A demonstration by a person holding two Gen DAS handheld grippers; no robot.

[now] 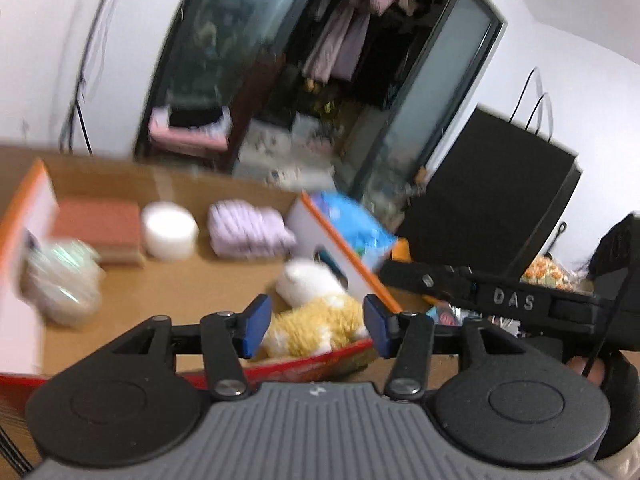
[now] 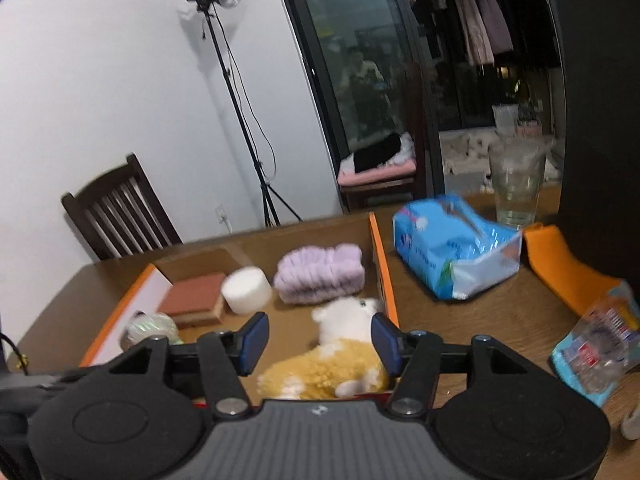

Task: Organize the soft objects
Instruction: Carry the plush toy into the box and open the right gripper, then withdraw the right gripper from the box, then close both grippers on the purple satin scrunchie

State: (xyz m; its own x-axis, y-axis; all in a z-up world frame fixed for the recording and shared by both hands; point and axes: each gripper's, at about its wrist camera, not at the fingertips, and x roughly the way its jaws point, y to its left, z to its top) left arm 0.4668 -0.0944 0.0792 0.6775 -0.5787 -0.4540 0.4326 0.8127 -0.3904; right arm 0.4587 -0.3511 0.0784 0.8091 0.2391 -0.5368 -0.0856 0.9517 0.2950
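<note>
An open cardboard box (image 2: 382, 264) (image 1: 340, 236) with orange-edged flaps lies on the table. Inside lie a yellow and white plush toy (image 2: 340, 356) (image 1: 316, 316), a folded lilac fluffy cloth (image 2: 320, 274) (image 1: 250, 228), a white foam cylinder (image 2: 247, 289) (image 1: 170, 230), a brown sponge block (image 2: 194, 300) (image 1: 100, 232) and a shiny crumpled ball (image 2: 150, 328) (image 1: 64, 280). My left gripper (image 1: 316, 326) is open and empty above the plush. My right gripper (image 2: 320, 344) is open and empty, its jaws either side of the plush, above it. The right gripper's body shows in the left wrist view (image 1: 512, 300).
A blue tissue pack (image 2: 452, 252) (image 1: 352, 228), a glass (image 2: 516, 184), an orange object (image 2: 560, 268) and a crinkled plastic packet (image 2: 600, 340) lie on the table right of the box. A dark chair (image 2: 116, 216) and a light stand (image 2: 240, 112) stand behind.
</note>
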